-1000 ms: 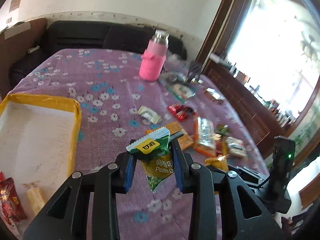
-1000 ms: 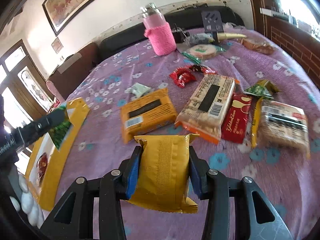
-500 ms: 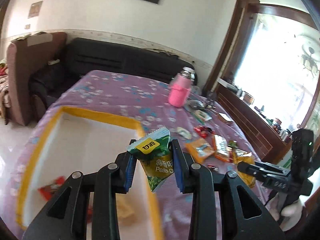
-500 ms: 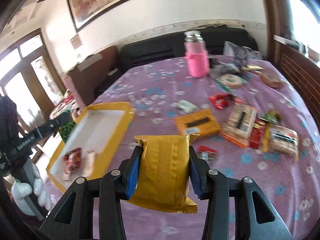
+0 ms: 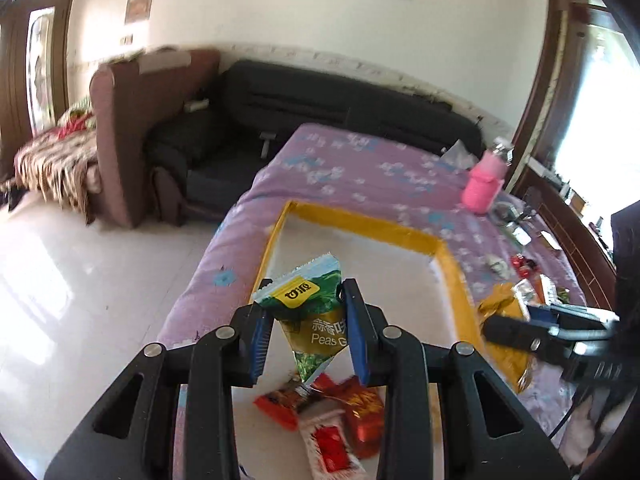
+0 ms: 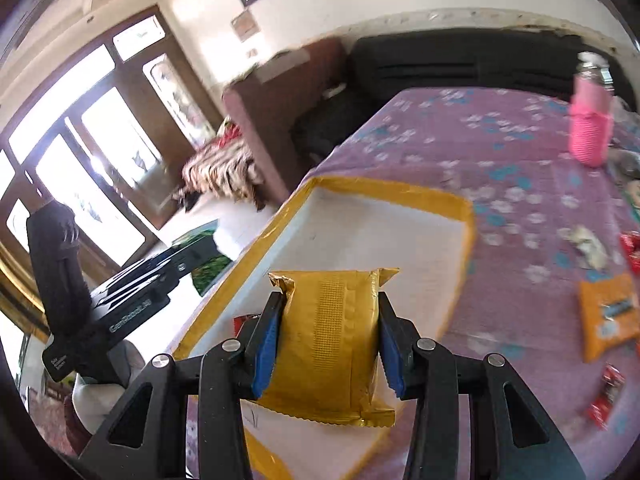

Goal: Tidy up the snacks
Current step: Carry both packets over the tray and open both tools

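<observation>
Tray [image 5: 454,276] on table's [image 5: 360,168] near-left part, wrappers [image 5: 340,420] inside (near end), bottle [image 5: 482,190] far right, loose snacks [image 6: 608,316] right of tray

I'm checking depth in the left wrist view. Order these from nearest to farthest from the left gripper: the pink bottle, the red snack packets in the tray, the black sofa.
1. Red snack packets, in the tray, just below the left gripper.
2. Pink bottle, far right on the table.
3. Black sofa, behind the table, by the wall.
</observation>
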A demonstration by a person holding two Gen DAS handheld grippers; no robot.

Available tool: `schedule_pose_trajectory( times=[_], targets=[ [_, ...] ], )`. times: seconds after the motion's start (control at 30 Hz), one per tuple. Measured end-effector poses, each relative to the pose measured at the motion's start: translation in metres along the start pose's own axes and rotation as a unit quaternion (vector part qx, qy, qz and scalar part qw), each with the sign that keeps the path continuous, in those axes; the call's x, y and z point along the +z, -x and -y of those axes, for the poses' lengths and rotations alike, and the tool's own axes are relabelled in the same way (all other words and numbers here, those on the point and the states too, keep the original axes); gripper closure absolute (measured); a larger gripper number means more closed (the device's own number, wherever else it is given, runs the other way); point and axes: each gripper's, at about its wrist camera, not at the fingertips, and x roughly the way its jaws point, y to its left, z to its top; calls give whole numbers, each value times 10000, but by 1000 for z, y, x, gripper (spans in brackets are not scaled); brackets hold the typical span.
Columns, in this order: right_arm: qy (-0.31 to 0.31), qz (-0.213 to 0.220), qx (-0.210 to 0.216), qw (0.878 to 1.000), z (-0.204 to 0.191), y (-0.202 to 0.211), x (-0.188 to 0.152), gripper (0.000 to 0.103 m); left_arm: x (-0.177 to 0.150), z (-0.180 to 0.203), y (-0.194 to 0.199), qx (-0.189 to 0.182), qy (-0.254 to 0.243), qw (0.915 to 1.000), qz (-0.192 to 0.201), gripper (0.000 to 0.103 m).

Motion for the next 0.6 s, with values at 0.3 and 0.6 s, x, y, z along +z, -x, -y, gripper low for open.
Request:
schedule_pose_trajectory(
  times=[0.3,0.6],
  targets=[
    [108,-556,-409,9976,8,-71,-12,59,-1,4,-53,39,-26,9977,-674,71],
    [102,-409,-191,9989,7,-57,-14,47,1,0,-45,-129,248,9968,-754,58]
  ],
)
